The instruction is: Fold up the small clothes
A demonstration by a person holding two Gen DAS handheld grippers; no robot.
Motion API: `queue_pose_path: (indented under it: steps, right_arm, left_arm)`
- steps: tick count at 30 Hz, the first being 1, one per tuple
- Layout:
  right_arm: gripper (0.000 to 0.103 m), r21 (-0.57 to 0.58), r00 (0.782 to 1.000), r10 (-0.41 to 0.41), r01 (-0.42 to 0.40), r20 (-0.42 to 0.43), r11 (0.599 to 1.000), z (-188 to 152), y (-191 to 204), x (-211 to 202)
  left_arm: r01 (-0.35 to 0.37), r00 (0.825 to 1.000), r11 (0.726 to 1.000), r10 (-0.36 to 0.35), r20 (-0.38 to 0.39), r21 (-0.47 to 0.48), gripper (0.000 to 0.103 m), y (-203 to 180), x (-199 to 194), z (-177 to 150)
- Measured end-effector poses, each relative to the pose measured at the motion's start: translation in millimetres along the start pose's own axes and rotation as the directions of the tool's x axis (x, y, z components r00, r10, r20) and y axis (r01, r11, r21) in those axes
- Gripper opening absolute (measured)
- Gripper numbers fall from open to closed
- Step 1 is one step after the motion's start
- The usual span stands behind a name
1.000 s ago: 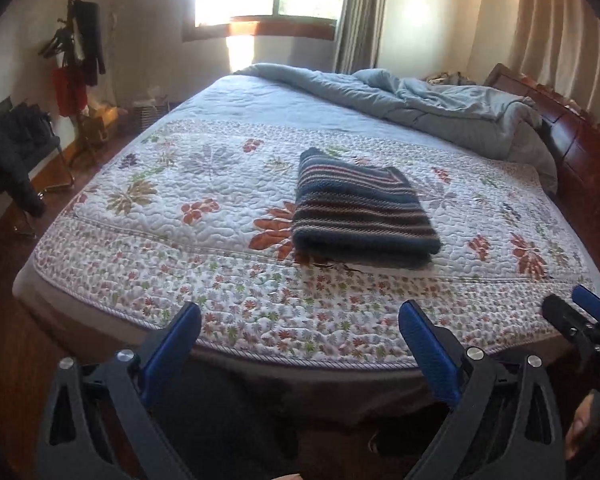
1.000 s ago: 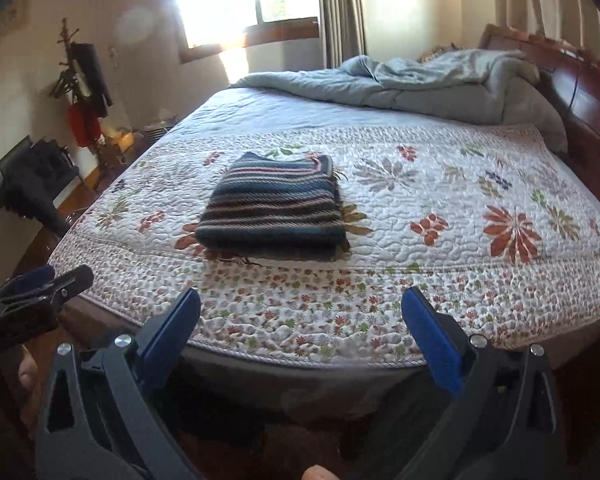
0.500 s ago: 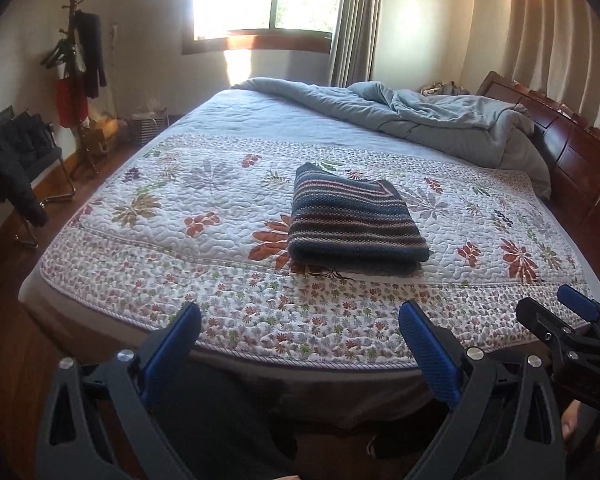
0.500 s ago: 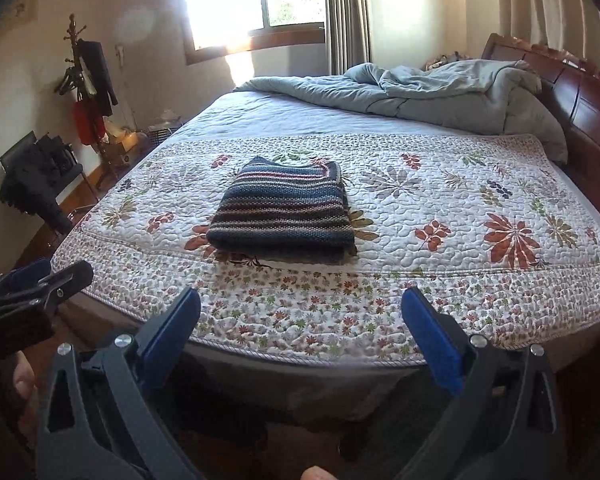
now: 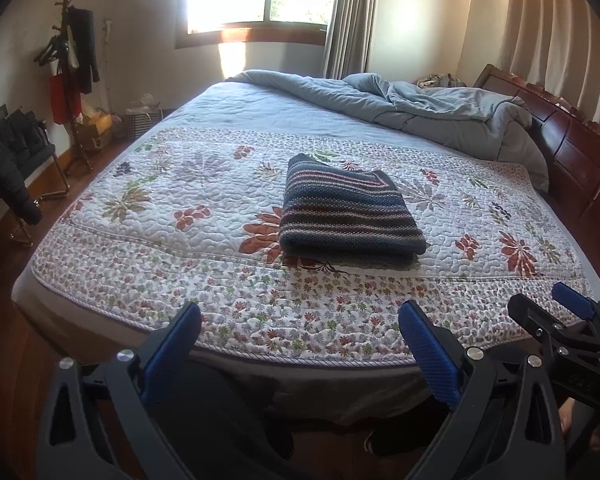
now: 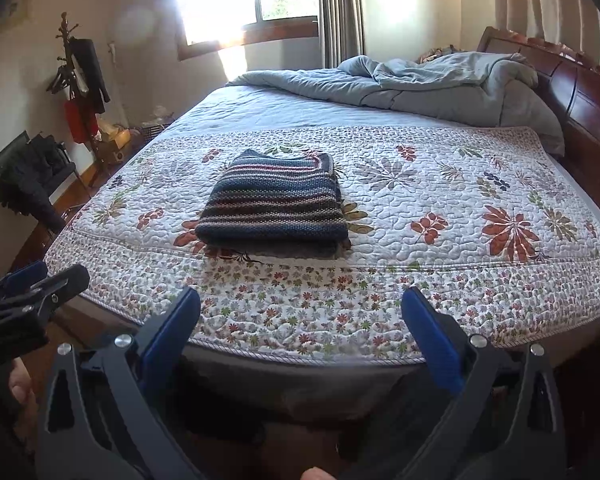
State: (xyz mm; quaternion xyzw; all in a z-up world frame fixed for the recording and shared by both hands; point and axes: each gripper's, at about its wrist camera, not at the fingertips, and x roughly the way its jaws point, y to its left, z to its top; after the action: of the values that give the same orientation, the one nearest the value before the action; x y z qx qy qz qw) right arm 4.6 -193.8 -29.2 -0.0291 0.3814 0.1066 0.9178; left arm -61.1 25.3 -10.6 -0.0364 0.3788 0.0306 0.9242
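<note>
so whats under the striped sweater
The folded sweater lies on the floral quilt, over a red flower print. Anything between its layers is hidden.

The sweater (image 5: pixel 346 210) is knitted in dark blue with thin pink, white and grey stripes, and is folded into a thick, neat rectangle. It lies flat on the bed (image 5: pixel 148 216), nearer the near edge than the far one, roughly midway between the side edges.
</note>
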Motion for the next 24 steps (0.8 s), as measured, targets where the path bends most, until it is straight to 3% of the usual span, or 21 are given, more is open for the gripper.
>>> queue_pose_path:
  steps: [24]
  right_arm:
    - [0.1, 0.005, 1.0, -0.027, 0.027, 0.006, 1.0, 0.6, -6.6, 6.7]
  left_arm:
    - [-0.017, 1.0, 1.0, 0.016, 0.003, 0.014, 0.099, -3.6, 0.8, -3.8]
